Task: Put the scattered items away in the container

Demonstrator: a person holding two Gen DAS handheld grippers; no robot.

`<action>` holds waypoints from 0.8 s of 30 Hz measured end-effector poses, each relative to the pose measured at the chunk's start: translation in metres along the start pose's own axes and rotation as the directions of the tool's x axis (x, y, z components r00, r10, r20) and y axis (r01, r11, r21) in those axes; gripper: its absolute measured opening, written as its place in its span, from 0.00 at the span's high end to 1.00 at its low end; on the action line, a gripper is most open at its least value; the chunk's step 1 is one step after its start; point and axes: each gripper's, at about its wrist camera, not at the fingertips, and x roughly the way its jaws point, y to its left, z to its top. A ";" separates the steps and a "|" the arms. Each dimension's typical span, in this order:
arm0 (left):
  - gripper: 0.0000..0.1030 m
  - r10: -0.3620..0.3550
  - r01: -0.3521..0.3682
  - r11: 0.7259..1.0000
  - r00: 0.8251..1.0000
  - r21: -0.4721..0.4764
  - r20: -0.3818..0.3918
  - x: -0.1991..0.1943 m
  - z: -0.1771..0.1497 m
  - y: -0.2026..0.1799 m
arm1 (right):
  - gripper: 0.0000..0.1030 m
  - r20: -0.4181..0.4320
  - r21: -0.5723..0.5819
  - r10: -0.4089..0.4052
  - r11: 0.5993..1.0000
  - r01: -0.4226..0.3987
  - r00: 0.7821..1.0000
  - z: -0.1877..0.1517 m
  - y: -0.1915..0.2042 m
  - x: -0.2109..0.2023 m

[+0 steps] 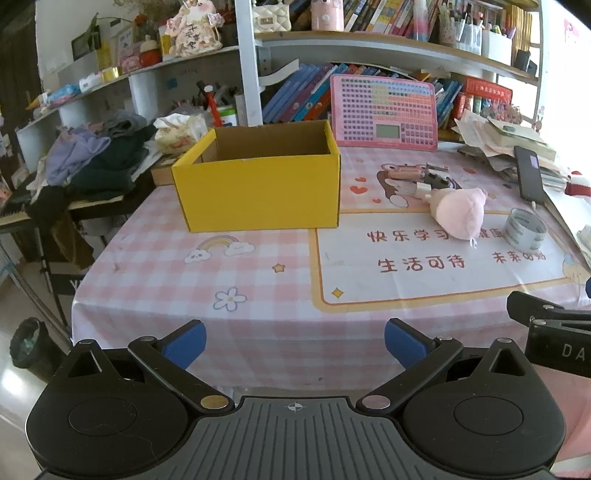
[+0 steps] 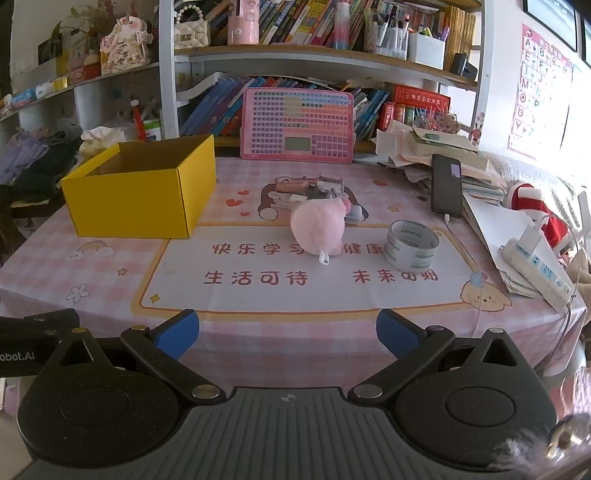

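Yellow box (image 2: pixel 136 192) empty, pink plush (image 2: pixel 317 229) w/ tag, tape roll (image 2: pixel 412 245), both grippers' jaws spread wide

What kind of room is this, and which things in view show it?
Most likely a child's study corner at home. Shelves packed with books stand behind the table, a pink learning tablet leans against them, and an alphabet poster hangs on the wall. The tablecloth has cartoon prints.

Yellow cardboard box (image 2: pixel 138 192): open-topped, upright, on the worktop's left. Pink plush toy (image 2: pixel 319 230): lying mid-worktop. Clear tape roll (image 2: pixel 410 248): flat, just right of plush. Small clutter (image 2: pixel 314 188): behind plush, unclear.
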 end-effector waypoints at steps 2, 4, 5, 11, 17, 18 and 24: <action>0.00 -0.001 0.001 1.000 1.000 0.003 -0.002 0.001 -0.001 -0.002 | 0.00 -0.009 0.010 -0.001 1.000 0.001 1.000 0.000 -0.002 0.001; 0.00 -0.006 0.006 1.000 1.000 0.003 -0.005 0.002 -0.001 -0.002 | 0.00 -0.013 0.017 -0.005 1.000 0.005 1.000 0.000 -0.003 0.002; 0.00 -0.007 0.007 1.000 1.000 0.003 -0.007 0.003 -0.001 -0.003 | 0.00 -0.014 0.019 -0.006 1.000 0.006 1.000 0.000 -0.004 0.003; 0.00 -0.009 0.009 1.000 1.000 0.009 -0.004 0.003 0.000 -0.004 | 0.00 -0.028 0.016 -0.014 1.000 0.015 0.999 -0.001 -0.004 0.003; 0.00 -0.009 0.009 1.000 1.000 -0.003 -0.005 0.003 -0.001 -0.001 | 0.00 -0.024 0.008 -0.016 1.000 0.016 1.000 -0.001 -0.002 0.000; 0.00 -0.008 0.008 1.000 1.000 -0.004 -0.006 0.004 -0.001 0.000 | 0.00 -0.027 0.009 -0.014 1.000 0.014 1.000 -0.001 -0.002 0.001; 0.00 -0.005 0.005 1.000 1.000 -0.009 -0.001 0.001 -0.002 0.003 | 0.00 -0.026 0.003 -0.003 1.000 0.003 1.000 -0.001 0.002 0.001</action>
